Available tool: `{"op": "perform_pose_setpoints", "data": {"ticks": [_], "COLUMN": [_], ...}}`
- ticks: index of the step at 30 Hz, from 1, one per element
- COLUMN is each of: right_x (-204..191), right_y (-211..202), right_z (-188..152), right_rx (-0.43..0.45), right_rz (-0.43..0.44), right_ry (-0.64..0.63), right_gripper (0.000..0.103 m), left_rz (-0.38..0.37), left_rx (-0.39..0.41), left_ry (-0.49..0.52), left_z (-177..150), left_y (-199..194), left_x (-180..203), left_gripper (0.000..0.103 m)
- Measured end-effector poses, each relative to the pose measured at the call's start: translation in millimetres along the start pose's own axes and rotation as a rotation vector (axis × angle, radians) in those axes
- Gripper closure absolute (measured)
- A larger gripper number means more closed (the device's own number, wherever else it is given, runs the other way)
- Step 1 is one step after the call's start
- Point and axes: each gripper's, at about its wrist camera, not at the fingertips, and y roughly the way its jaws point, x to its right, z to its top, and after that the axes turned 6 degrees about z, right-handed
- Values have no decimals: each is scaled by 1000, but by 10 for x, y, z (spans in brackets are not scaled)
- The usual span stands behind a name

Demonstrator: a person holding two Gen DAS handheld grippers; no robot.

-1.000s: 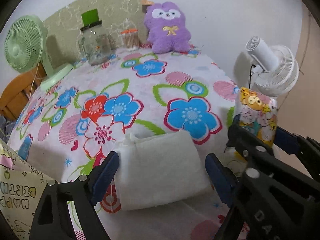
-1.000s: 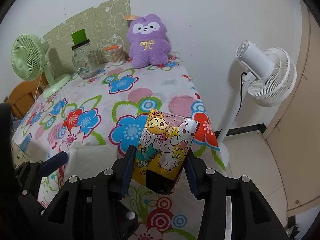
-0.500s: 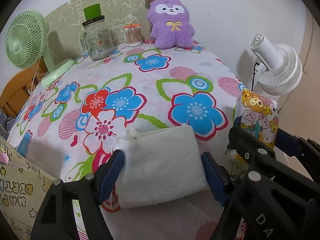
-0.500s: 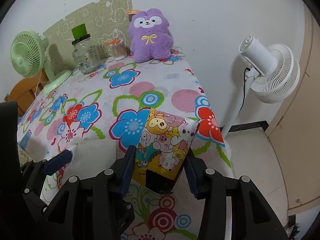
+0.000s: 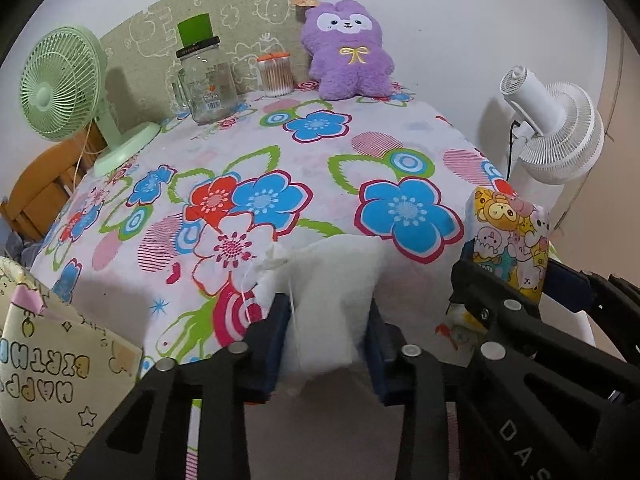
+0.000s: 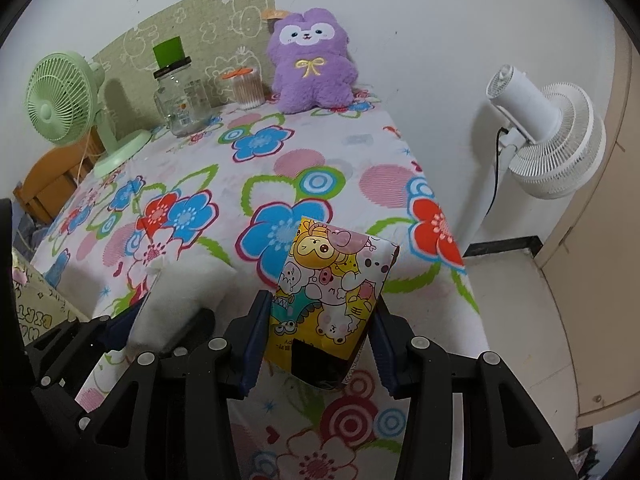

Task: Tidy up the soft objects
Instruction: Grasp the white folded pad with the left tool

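Observation:
A white soft pad [image 5: 332, 272] lies near the front edge of the flowered tablecloth [image 5: 280, 160]. My left gripper [image 5: 326, 320] has its jaws closing on it; the blue pads press into both sides and the pad bulges between them. The same pad [image 6: 184, 296] shows at the lower left of the right wrist view. My right gripper [image 6: 320, 320] is shut on a cartoon-printed packet [image 6: 336, 272], held upright over the table's right front corner. That packet [image 5: 508, 236] appears at the right of the left wrist view. A purple plush toy [image 5: 348, 56] sits against the far wall.
At the back stand a green desk fan [image 5: 60, 84], a glass jar with a green lid [image 5: 204, 80] and a tub of cotton swabs [image 5: 274, 74]. A white standing fan [image 6: 552, 140] is right of the table. A birthday-print bag [image 5: 48, 368] is at the left front.
The left jaws have come together from wide apart and now squeeze the white pad, which has narrowed and humped up. The right gripper still holds the packet in the same place.

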Motion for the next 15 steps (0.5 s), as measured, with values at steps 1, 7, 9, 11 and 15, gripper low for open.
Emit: {"op": "perform_pose_setpoints", "data": {"ticks": [1, 7, 9, 11, 15], "right_x": [-13, -80, -111, -141, -201], "right_y": [-16, -125, -180, -225, -319], "right_z": [-12, -64, -84, -100, -141], "right_rx": [0, 6, 11, 13, 16], "right_rz": [2, 6, 4, 4, 4], "right_ry": [2, 2, 0, 1, 2], "right_gripper": [54, 53, 53, 53, 53], "left_rz": [-5, -27, -36, -43, -65], "left_rx": [0, 9, 13, 15, 15], "left_ry": [-2, -3, -3, -3, 4], "left_z": [-15, -70, -91, -107, -154], "left_y": [-17, -132, -180, -224, -338], "left_x": [-15, -73, -93, -110, -147], "left_gripper": [73, 77, 78, 78, 78]}}
